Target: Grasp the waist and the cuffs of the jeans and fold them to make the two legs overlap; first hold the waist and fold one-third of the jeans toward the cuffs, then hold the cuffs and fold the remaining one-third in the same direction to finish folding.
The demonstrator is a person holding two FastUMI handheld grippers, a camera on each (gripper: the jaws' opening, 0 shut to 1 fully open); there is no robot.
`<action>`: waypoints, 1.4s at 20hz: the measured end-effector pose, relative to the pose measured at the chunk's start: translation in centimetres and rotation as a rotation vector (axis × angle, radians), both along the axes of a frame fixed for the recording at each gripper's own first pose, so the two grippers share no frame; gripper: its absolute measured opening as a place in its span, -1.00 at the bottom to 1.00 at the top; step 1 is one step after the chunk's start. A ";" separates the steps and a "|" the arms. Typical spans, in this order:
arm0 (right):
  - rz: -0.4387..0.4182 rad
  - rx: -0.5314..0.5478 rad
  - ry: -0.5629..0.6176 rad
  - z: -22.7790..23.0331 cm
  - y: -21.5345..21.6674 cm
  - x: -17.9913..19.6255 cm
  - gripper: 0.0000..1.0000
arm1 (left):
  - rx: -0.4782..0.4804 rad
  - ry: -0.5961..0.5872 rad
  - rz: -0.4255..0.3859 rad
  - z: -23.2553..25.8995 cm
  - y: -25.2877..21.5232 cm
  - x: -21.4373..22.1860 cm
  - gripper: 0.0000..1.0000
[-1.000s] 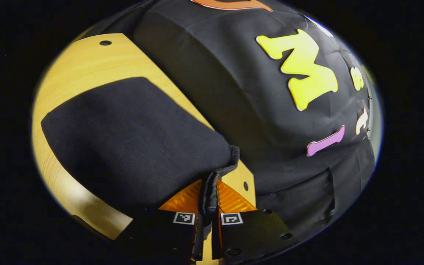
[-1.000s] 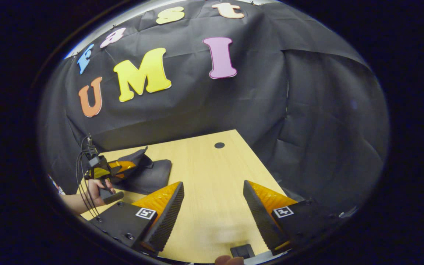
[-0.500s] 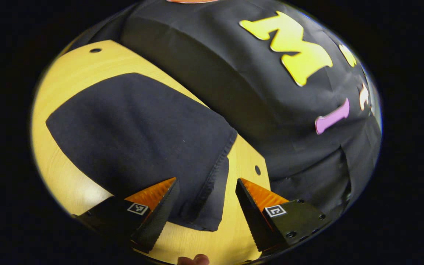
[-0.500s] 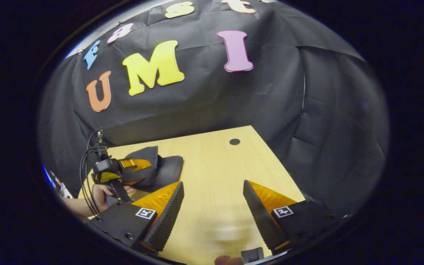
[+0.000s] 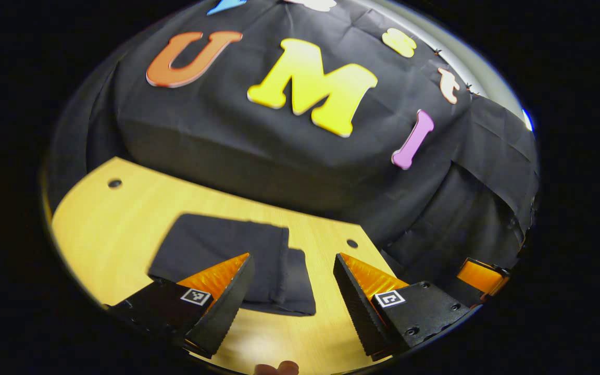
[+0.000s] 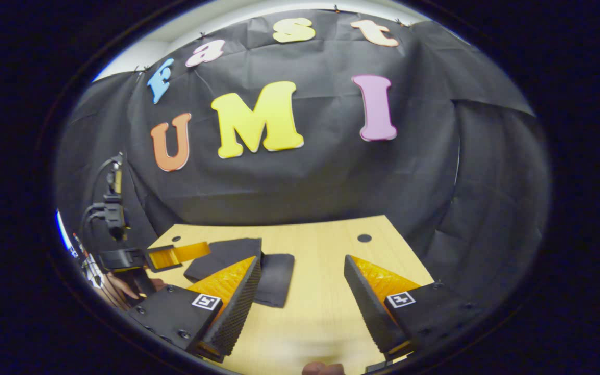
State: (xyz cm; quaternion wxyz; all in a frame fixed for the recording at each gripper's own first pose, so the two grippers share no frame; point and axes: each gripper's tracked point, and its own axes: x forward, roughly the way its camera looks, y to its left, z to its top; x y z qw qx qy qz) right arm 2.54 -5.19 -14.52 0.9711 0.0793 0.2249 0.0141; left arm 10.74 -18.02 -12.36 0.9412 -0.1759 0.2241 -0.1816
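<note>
Wooden table (image 5: pixel 123 219), folded jeans (image 5: pixel 216 250) partly hidden behind left tool (image 5: pixel 292 291), jaws apart.

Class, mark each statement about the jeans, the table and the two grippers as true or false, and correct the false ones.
1. The jeans lie folded on the table. True.
2. The left gripper is clamped on the jeans. False: its jaws are open, holding nothing.
3. The right gripper is open. True.
4. The jeans hang over the table's edge. False: they rest wholly on the tabletop.
5. The right gripper grips a cuff. False: bare table lies between its fingers.
</note>
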 end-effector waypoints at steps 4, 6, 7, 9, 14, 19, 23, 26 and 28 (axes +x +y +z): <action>0.010 -0.039 -0.143 5.9 4.7 1.3 0.98 | 0.115 -0.235 0.147 9.7 8.7 -0.7 1.00; 0.003 -0.069 -0.190 7.6 6.6 1.3 0.93 | 0.188 -0.313 0.214 12.5 12.5 -1.9 0.96; 0.001 -0.073 -0.206 8.2 7.7 1.0 0.89 | 0.212 -0.340 0.238 13.6 13.9 -2.4 0.96; 0.001 -0.084 -0.236 9.1 9.8 0.0 0.89 | 0.226 -0.364 0.252 14.7 14.7 -5.2 0.95; 0.018 -0.142 -0.283 8.7 13.7 -2.8 0.89 | 0.247 -0.367 0.226 14.1 16.4 -9.2 0.95; -0.015 -0.168 -0.320 9.3 14.7 -4.3 0.92 | 0.263 -0.378 0.214 13.7 17.2 -10.8 0.96; -0.021 -0.159 -0.335 9.7 15.0 -4.3 0.89 | 0.242 -0.371 0.208 13.3 17.1 -10.5 0.96; -0.039 -0.166 -0.340 9.9 14.5 -3.9 0.89 | 0.229 -0.367 0.195 13.1 16.9 -10.5 0.96; -0.046 -0.166 -0.337 10.1 14.7 -3.8 0.92 | 0.214 -0.367 0.186 13.3 16.5 -10.2 0.96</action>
